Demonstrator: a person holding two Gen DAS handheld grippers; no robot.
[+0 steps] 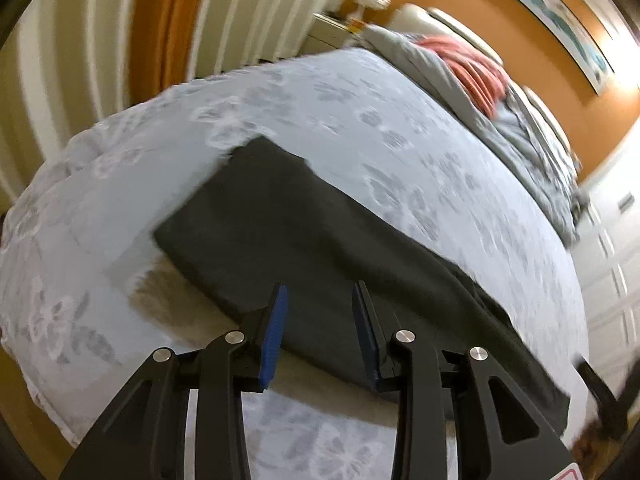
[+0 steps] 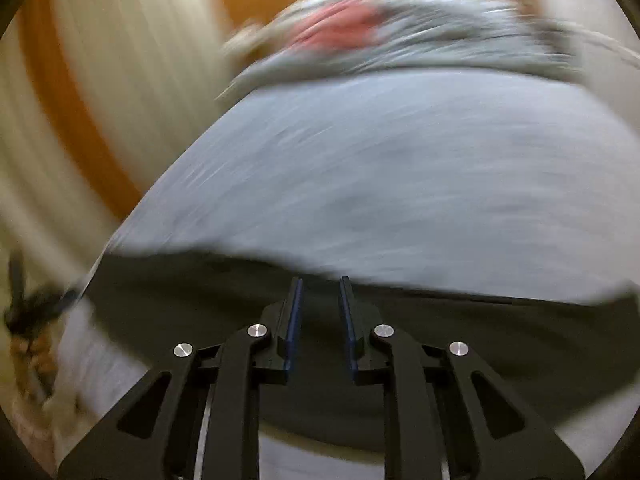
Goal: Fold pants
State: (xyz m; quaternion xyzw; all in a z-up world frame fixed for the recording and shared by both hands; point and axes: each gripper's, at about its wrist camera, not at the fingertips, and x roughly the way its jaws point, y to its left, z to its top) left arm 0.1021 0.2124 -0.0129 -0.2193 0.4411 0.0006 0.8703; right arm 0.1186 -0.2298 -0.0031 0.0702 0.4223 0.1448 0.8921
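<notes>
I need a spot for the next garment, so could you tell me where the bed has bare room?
Free: floral bedspread between the dark pants and the rumpled grey bedding. That bedding is the crowded end; pants fill the near edge.

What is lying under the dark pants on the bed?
The dark pants lie on the pale floral bedspread, which shows all around them. The bedspread directly beneath them is covered and cannot be seen.

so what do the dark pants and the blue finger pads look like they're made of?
Pants: dark matte woven or knit cloth, probably; it drapes flat with soft folds and no shine. Weave is too blurred to tell. Finger pads: blue ribbed rubber or soft plastic, by the ridged face, set in glossy black hard plastic arms.
</notes>
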